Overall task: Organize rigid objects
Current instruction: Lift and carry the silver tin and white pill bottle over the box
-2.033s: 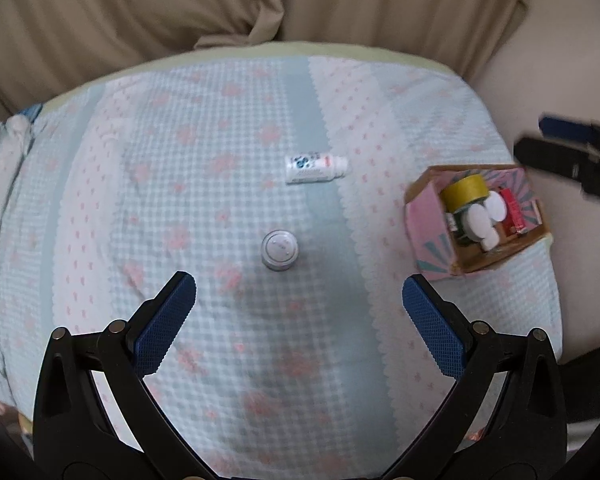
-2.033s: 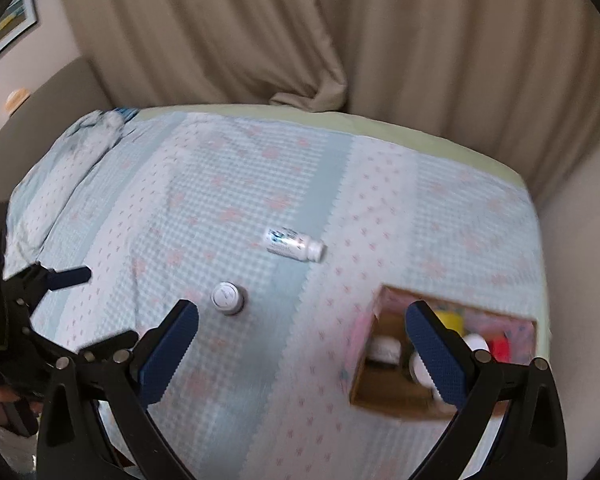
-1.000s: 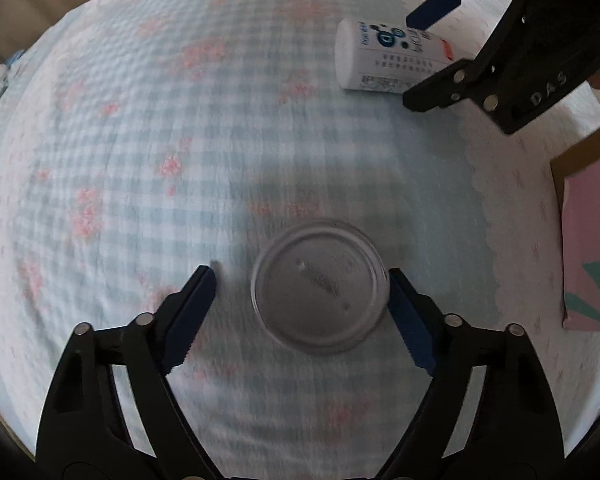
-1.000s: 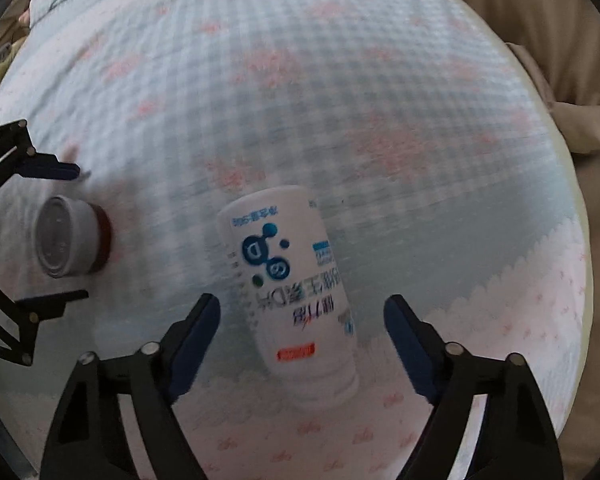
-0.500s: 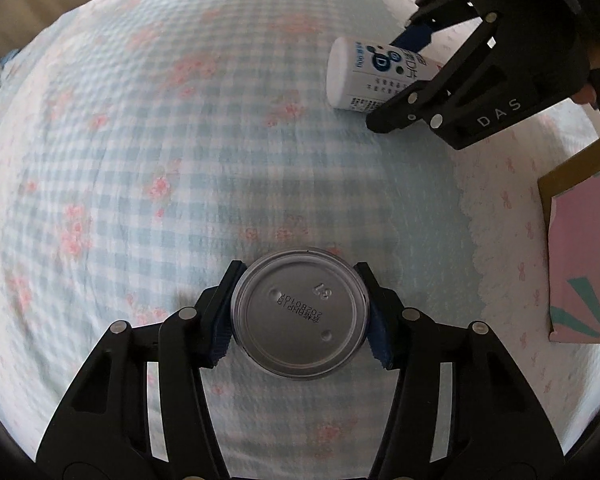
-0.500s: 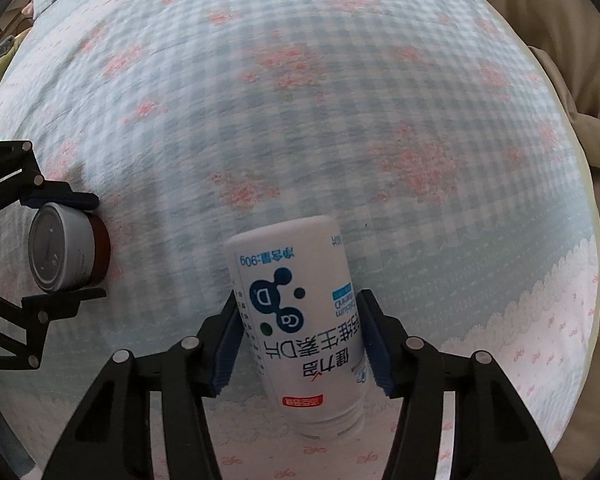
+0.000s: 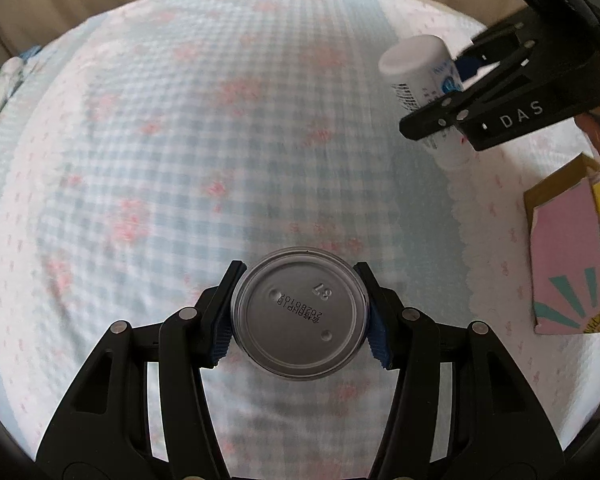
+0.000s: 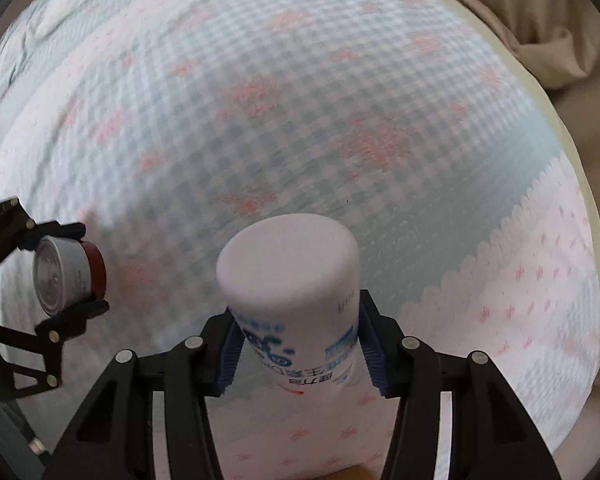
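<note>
Over the checked blue-and-pink bedcover point(image 7: 180, 160):
Left claw point(image 7: 299, 315): I clamp the small round metal-bottomed tin point(image 7: 299, 314) by its sides, upside down, ready for boxing.
Right claw point(image 8: 298, 350): closing more, I pinch the white plastic bottle point(image 8: 288, 280).
Pink cardboard box point(image 7: 566, 264): far right, destination.

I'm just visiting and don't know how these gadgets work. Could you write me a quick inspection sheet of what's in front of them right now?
Surface: pale blue checked bedspread with pink flowers.
Job's things: small round metal-topped can with a red base; white plastic bottle with blue print; open cardboard box with a pink flap at the right, holding some items.
Clutter: nothing seen.
Grippers: left gripper clamped on the can; right gripper, whose jaws have just been closing, clamped on the bottle.
Cables: nothing seen.
Surroundings: beige curtain behind the bed.
</note>
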